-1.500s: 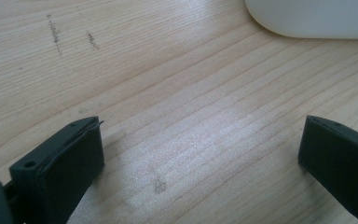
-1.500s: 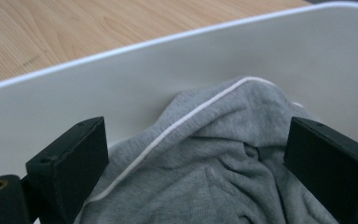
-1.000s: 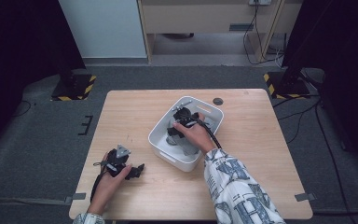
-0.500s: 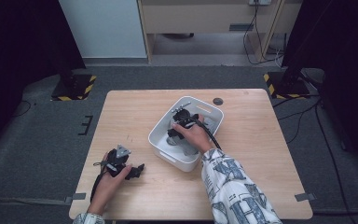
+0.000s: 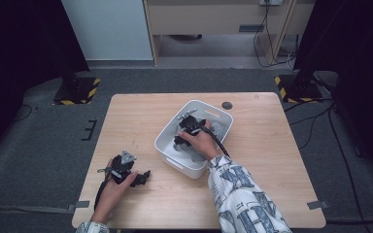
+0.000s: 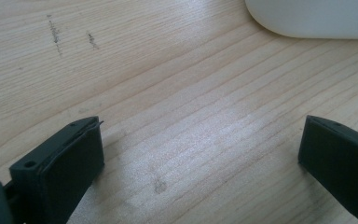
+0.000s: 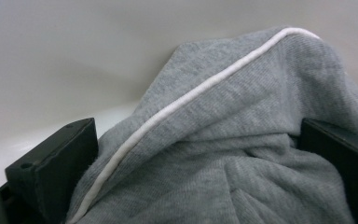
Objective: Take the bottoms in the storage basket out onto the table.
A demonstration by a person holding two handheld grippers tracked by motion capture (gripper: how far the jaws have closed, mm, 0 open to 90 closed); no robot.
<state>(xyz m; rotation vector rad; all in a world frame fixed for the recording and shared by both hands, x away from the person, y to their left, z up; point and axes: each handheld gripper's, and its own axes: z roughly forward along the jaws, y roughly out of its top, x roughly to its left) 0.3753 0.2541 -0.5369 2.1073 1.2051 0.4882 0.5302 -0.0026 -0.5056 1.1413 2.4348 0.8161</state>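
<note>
Pick step appears in hand: the right gripper (image 7: 198,154) is sitting inside the white bin (image 5: 219,116) near the tabletop's centre, jaws wide around a bunched grey garment (image 7: 242,140) with white piping — not yet clamped. Left gripper (image 6: 200,163) is resting wide and empty near the front-left corner. Next, probably: closing squarely on the fold — then lifting.

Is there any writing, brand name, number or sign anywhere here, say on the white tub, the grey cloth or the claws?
None can be read.
White tub: plain, no label.
Grey cloth: only a white piped seam.
Left claw and right claw: no markings.
Table: only dark scuffs.
</note>
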